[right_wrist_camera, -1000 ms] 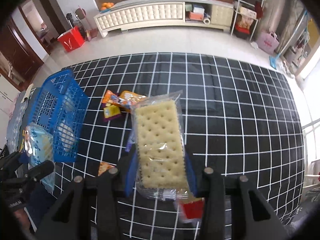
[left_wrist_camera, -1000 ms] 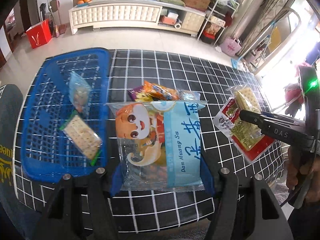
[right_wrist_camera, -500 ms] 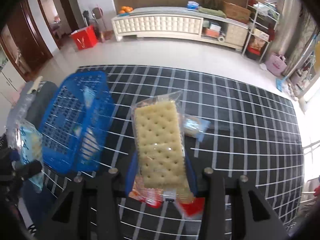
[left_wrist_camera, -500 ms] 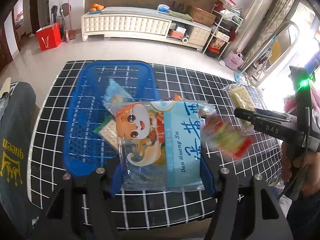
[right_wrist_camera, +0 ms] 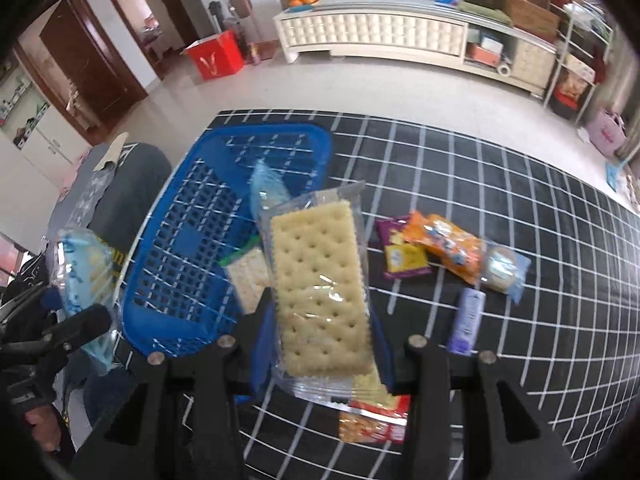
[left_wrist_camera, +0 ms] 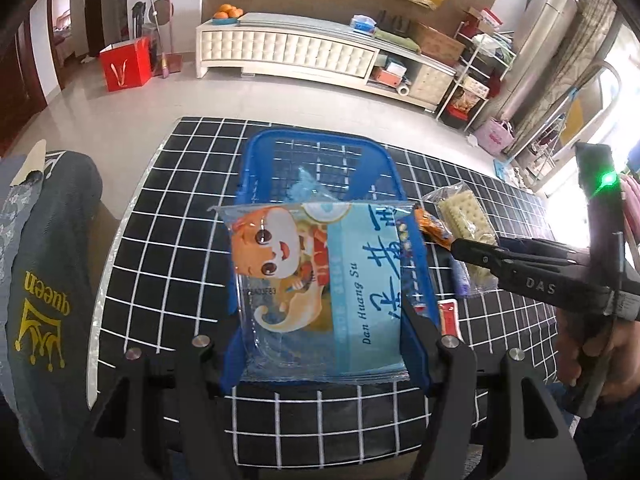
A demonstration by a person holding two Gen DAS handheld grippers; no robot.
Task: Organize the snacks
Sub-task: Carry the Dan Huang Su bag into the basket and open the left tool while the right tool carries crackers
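My left gripper (left_wrist_camera: 326, 312) is shut on a light blue snack bag with an orange cartoon animal (left_wrist_camera: 320, 284), held above the near end of the blue basket (left_wrist_camera: 312, 148). In the right wrist view my right gripper (right_wrist_camera: 322, 328) is shut on a clear-wrapped cracker pack (right_wrist_camera: 320, 284), just right of the blue basket (right_wrist_camera: 192, 240). Inside the basket lie a pale blue packet (right_wrist_camera: 266, 188) and a cracker pack with green trim (right_wrist_camera: 248, 272). The right gripper (left_wrist_camera: 464, 246) also shows at the right of the left wrist view, with its cracker pack (left_wrist_camera: 464, 216).
Loose snacks lie on the black grid tablecloth (right_wrist_camera: 480, 184): a purple and yellow packet (right_wrist_camera: 402, 256), an orange packet (right_wrist_camera: 444, 244), a round cake in a blue wrapper (right_wrist_camera: 500, 268), a lilac stick (right_wrist_camera: 468, 316), a red cracker pack (right_wrist_camera: 376, 420). A dark chair back (left_wrist_camera: 44, 280) stands left.
Both grippers have moved left with their snacks. The left one now hangs over the basket and the right one has come up to the basket's right side.
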